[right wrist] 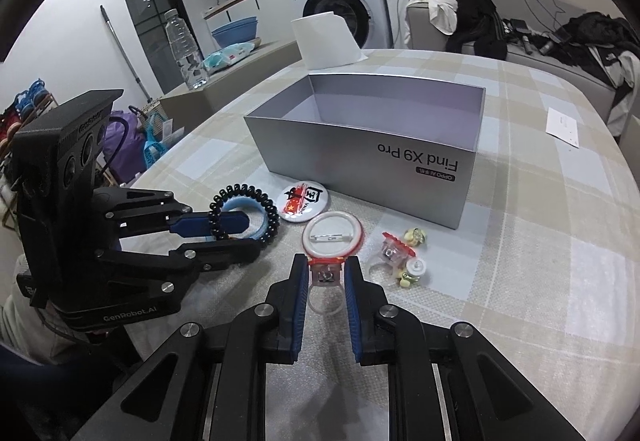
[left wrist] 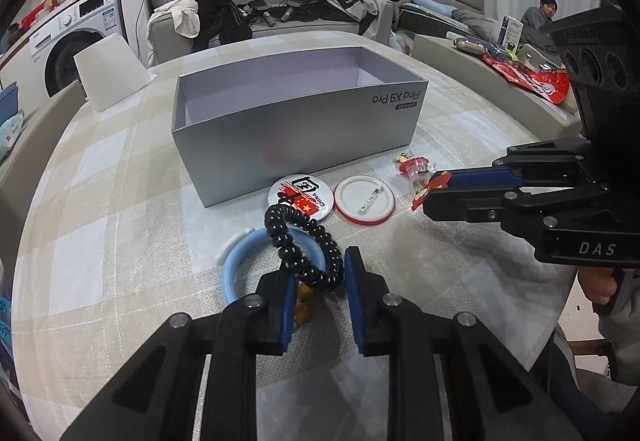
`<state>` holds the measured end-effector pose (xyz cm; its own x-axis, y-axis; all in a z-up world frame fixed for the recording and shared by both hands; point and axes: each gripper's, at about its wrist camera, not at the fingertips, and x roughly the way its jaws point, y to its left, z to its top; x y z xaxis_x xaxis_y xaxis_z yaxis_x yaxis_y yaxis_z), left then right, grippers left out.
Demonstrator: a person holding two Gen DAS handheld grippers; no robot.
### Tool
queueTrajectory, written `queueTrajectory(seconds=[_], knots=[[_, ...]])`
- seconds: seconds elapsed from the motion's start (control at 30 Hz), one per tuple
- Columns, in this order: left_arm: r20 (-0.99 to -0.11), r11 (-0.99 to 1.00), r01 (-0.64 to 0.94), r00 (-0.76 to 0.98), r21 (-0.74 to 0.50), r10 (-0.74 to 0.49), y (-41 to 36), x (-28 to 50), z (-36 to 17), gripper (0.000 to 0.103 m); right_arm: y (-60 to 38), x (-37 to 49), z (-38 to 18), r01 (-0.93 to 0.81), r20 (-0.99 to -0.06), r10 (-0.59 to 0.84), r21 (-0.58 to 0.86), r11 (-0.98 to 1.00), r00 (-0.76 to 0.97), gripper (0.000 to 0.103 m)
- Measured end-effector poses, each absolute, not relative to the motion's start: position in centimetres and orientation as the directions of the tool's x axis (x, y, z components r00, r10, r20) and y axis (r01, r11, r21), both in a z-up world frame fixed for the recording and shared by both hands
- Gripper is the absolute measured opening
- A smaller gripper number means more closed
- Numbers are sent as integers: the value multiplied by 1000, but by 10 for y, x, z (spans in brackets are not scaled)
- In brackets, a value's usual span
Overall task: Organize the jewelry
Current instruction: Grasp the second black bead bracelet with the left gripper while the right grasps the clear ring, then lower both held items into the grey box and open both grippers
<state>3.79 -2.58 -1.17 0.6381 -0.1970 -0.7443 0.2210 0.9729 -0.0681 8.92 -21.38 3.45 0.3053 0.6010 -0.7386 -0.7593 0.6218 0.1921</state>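
Sorting under way: every piece lies outside the box, none yet inside.
Table [left wrist: 132, 201]: round, under a checked cloth, bearing everything.
Box [left wrist: 296, 145]: grey, open-topped, apparently empty, at twelve o'clock from both tools; stiff card walls, an easy drop target.
Left gripper [left wrist: 318, 283]: pads closed on the near loop of the black bead bracelet [left wrist: 308, 237], as the right wrist view shows from the side.
Right gripper [right wrist: 326, 275]: pads pressed on the red-topped clear ring [right wrist: 325, 273], its band hanging between the fingers.
Blue bangle [left wrist: 240, 261]: under the beads, at eleven o'clock from the left tips; rigid, smooth, likely slippery; best pinched across its rim.
Black bead bracelet, handling: limp and light, probably on elastic; it should sag and swing when lifted and may drag the bangle along.
Printed badge [left wrist: 300, 197]: face up, at twelve o'clock from the beads, touching them.
White badge [left wrist: 364, 201]: pin side up, just beside the printed one at three o'clock; flat and thin, hard to get under; take it by the edge.
Ring, handling: tiny, hard plastic, light; held by its top, it could twist or pop out.
Small charms [right wrist: 404, 253]: another red ring and yellow-green pieces at two o'clock from the right tips; fiddly, easily scattered.
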Motion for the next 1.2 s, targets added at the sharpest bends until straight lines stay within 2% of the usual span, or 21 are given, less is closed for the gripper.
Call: queueTrajectory(seconds=[0.03,0.1,0.63,1.2], knots=[[-742,971,226,639,-72,-204,-27,37,-11,8,-214,89,35,-760,-738,601,192,621,305,17],[-728,970,232,652,-75,-212,-27,35,-7,5,-214,88,35,-762,-737,604,193,618,303,17],[-639,971,221,735,-93,-229,-26,30,18,5,-218,86,44,-765,-707,633,205,611,316,17],[-572,981,164,797,-102,-193,-16,58,50,5,-217,109,86,-733,-606,686,234,638,403,17]])
